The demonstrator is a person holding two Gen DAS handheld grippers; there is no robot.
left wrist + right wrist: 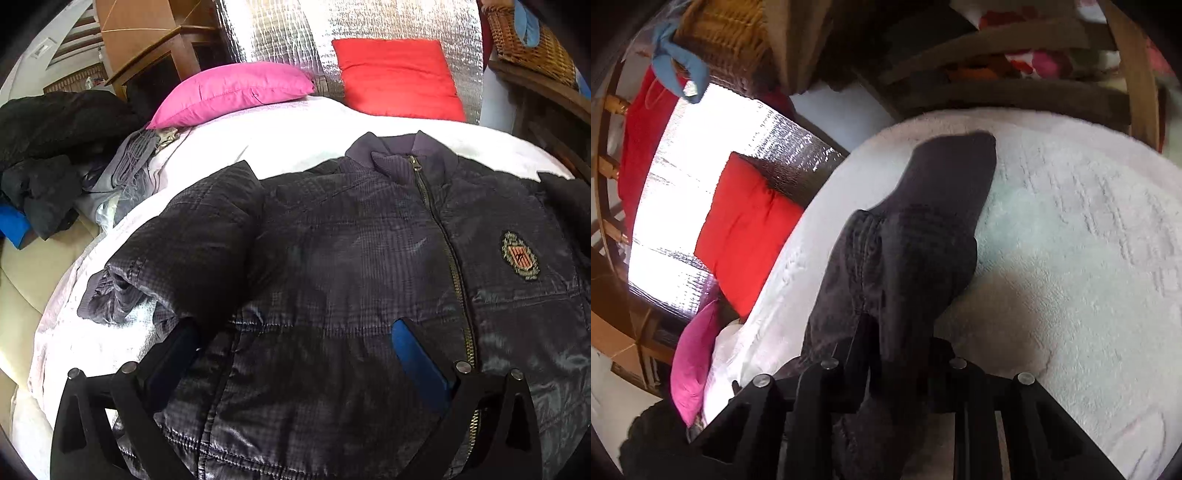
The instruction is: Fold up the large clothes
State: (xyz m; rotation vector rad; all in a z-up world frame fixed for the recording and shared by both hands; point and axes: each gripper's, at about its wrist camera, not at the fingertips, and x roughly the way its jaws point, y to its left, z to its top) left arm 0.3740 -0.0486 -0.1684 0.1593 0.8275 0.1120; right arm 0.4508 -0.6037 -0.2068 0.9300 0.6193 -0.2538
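Note:
A dark grey quilted jacket [351, 240] lies front up on the white bed cover [277, 136], zip closed, a crest badge [520, 255] on its chest. Its sleeve [192, 236] on the left is bent, cuff at the bed's side. My left gripper [295, 332] is open, fingers spread wide just above the jacket's lower front, holding nothing. In the right wrist view my right gripper [897, 332] is shut on the jacket's other sleeve [923, 221], which stretches away from the fingers across the white cover [1071, 240].
A pink pillow [236, 90] and a red pillow [399, 77] lie at the head of the bed against a silver foil sheet [295, 33]. A pile of dark clothes [55, 147] sits left. A wicker basket [532, 44] stands right on wooden furniture.

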